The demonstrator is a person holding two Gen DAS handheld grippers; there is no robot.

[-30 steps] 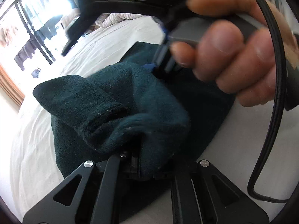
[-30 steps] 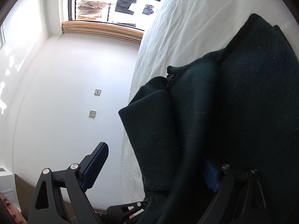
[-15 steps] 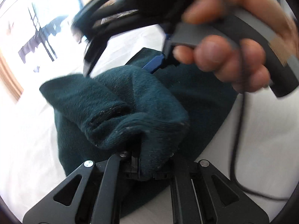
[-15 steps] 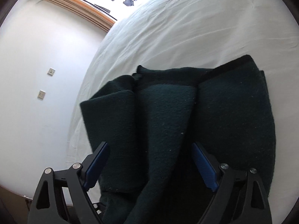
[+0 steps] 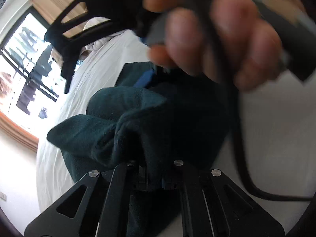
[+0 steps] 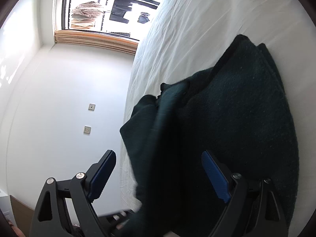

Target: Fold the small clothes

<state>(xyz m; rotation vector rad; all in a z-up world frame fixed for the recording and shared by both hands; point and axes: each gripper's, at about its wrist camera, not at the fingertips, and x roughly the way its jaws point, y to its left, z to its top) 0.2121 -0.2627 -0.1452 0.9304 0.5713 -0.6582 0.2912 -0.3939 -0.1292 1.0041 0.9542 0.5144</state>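
A dark green fleece garment (image 5: pixel 150 116) lies partly folded on a white bed sheet (image 5: pixel 98 71). My left gripper (image 5: pixel 152 169) is shut on a bunched edge of the garment, which is raised above the rest. The right gripper and the hand holding it (image 5: pixel 217 39) fill the top of the left wrist view, just above the cloth. In the right wrist view the garment (image 6: pixel 233 118) spreads ahead, and my right gripper (image 6: pixel 158 169) is open with its blue pads (image 6: pixel 215 175) to either side of a cloth fold, not clamped on it.
The sheet (image 6: pixel 197 19) runs to a bed edge beside a white wall with two sockets (image 6: pixel 91 106). A window with a curtain (image 6: pixel 98 9) is beyond. A black cable (image 5: pixel 243 158) hangs from the right gripper. Pillows (image 5: pixel 94 23) lie far off.
The right gripper has risen closer to the left camera and turned back toward the wall. My left gripper still holds the bunched edge, tilted more to the left.
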